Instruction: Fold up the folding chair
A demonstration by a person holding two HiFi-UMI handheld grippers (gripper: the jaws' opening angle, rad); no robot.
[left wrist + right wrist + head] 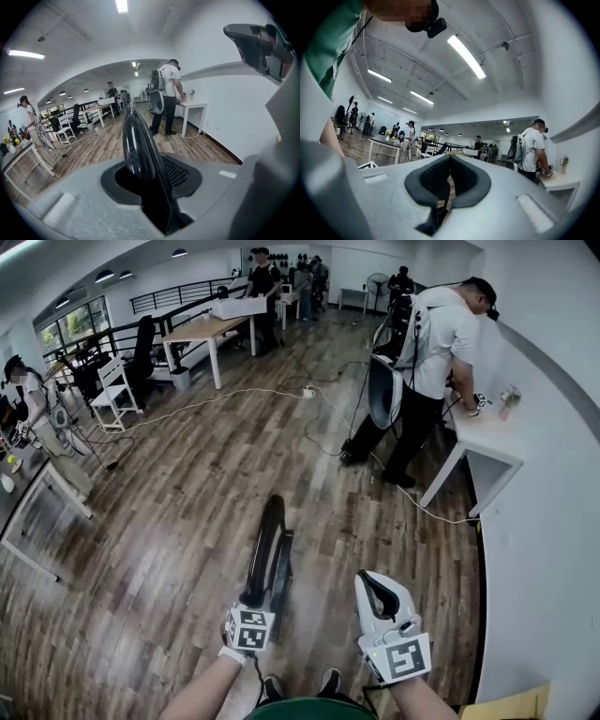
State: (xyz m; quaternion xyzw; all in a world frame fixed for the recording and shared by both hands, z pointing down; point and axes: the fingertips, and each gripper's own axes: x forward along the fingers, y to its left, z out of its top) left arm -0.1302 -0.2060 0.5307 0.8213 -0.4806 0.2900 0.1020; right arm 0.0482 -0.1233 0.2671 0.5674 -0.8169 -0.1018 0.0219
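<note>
Head view: up high, tipped steeply down over left gripper and right gripper. Gripper views: tight behind own jaws, left angled floorward, right roughly level. Shared everywhere: white-shirted person at wall desk.

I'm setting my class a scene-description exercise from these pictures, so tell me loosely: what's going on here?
A person standing on a wooden floor holds a claw in each hand. The left claw is clamped on a black folding chair, which looks already folded flat and is seen edge-on. The right claw is shut with nothing in it, held beside the chair and not touching it.
</note>
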